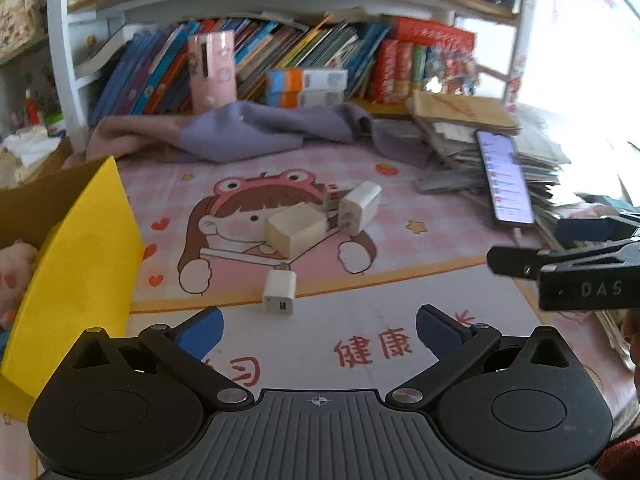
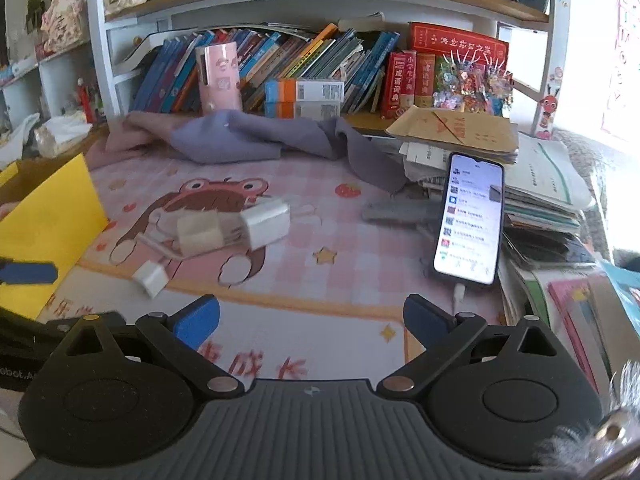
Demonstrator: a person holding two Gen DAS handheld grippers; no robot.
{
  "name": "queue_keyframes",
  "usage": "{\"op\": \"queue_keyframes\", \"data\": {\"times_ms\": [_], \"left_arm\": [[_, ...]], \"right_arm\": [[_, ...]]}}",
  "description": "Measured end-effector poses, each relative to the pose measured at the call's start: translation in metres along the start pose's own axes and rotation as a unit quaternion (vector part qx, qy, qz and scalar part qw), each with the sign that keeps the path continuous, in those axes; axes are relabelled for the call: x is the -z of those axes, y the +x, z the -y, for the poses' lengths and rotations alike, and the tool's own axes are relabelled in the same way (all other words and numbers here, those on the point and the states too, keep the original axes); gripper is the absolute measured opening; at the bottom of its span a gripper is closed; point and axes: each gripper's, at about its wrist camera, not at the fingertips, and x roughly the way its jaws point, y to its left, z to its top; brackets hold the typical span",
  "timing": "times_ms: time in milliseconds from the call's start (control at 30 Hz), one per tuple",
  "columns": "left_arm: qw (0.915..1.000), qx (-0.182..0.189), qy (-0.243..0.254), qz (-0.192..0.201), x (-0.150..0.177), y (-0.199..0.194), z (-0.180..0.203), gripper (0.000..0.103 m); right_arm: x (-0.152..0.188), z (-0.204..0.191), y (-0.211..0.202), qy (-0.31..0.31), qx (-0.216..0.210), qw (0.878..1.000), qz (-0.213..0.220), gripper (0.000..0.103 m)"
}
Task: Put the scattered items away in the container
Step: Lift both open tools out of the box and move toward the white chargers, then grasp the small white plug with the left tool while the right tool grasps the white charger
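Several white charger plugs lie on the pink cartoon desk mat [image 1: 400, 224]. A small white charger [image 1: 279, 292] lies just ahead of my open, empty left gripper [image 1: 319, 330]. Behind it lie a cream charger block [image 1: 295, 234] and a white charger [image 1: 359, 207]. The cardboard box with a yellow flap [image 1: 76, 264] stands at the left. In the right wrist view my right gripper [image 2: 311, 322] is open and empty, with the small charger [image 2: 151, 278], the cream block [image 2: 199, 234] and the white charger [image 2: 267, 222] ahead to the left, and the yellow flap [image 2: 48, 216] at far left.
A lit phone [image 2: 470, 218] leans on a stack of papers and books [image 2: 536, 184] at the right. A purple-grey cloth [image 1: 248, 132] lies at the back before a bookshelf [image 1: 280, 60]. The right gripper's fingers [image 1: 568, 260] show at the left view's right edge.
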Motion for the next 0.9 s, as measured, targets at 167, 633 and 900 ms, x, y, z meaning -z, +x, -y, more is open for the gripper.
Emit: {"op": "queue_keyframes", "data": {"times_ms": [167, 633, 900], "left_arm": [[0.9994, -0.033, 0.007, 0.0, -0.006, 0.017, 0.006, 0.103], [0.9948, -0.067, 0.009, -0.075, -0.018, 0.075, -0.001, 0.103], [0.9948, -0.072, -0.001, -0.073, -0.023, 0.094, -0.008, 0.101]], "right_arm": [[-0.013, 0.013, 0.03, -0.001, -0.023, 1.0, -0.003, 0.099], [-0.04, -0.001, 0.109, -0.078, -0.095, 0.992, -0.012, 0.099], [-0.045, -0.012, 0.135, -0.114, -0.105, 0.988, 0.007, 0.096]]}}
